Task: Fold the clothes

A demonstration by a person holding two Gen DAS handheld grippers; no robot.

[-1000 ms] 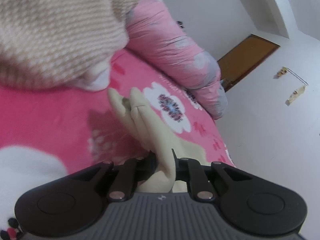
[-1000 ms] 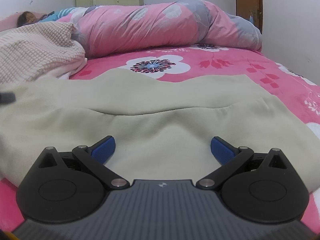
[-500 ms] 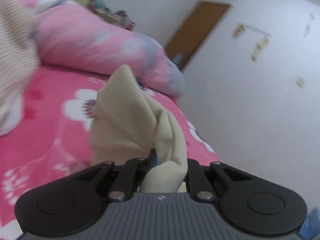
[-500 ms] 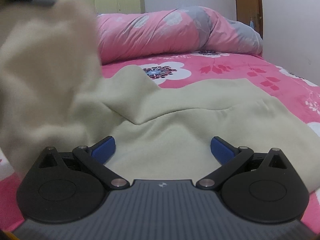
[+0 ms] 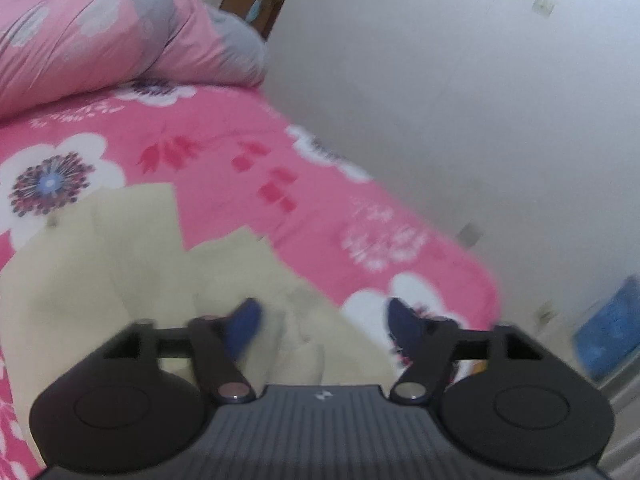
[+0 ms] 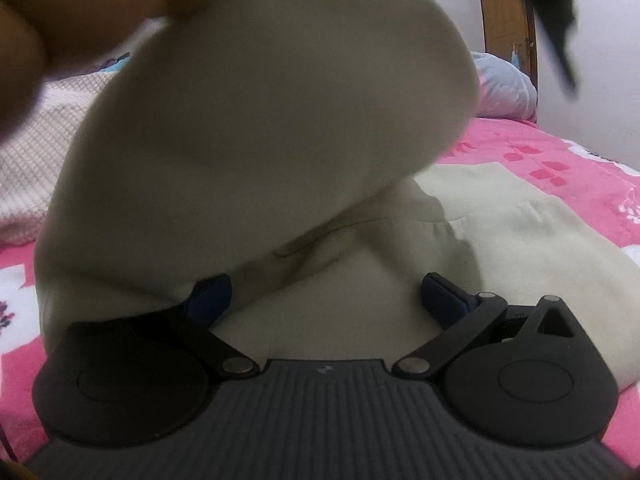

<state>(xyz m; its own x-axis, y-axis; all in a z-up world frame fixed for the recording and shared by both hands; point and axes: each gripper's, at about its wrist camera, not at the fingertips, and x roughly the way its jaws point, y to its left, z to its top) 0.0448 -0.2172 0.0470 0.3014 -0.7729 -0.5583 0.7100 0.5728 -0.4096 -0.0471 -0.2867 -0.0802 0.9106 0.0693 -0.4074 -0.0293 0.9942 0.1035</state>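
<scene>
1. Cream-coloured, soft and matte, the garment (image 5: 132, 264) in my left wrist view lies spread on the pink floral bedsheet (image 5: 304, 196), its far edge cut in angular steps with a notch of pink showing between two flaps. My left gripper (image 5: 320, 320) hovers just above the near right part of it with its blue-padded fingers (image 5: 244, 324) spread wide apart and nothing between them; the picture is blurred. A pink and grey quilt (image 5: 120, 40) is bunched at the far end of the bed, against the white wall (image 5: 460, 100). A blue container (image 5: 608, 340) stands on the floor at the right; I cannot tell what is in it.

2. In my right wrist view the same garment (image 6: 500, 232) lies flat on the bedsheet (image 6: 560, 160), while a large fold of it (image 6: 260, 140) hangs raised and blurred close to the lens, draping over my left finger. My right gripper (image 6: 326, 300) rests low over the cloth, fingers wide apart, clamping nothing. A pale knitted blanket (image 6: 36, 152) lies at the left.
</scene>
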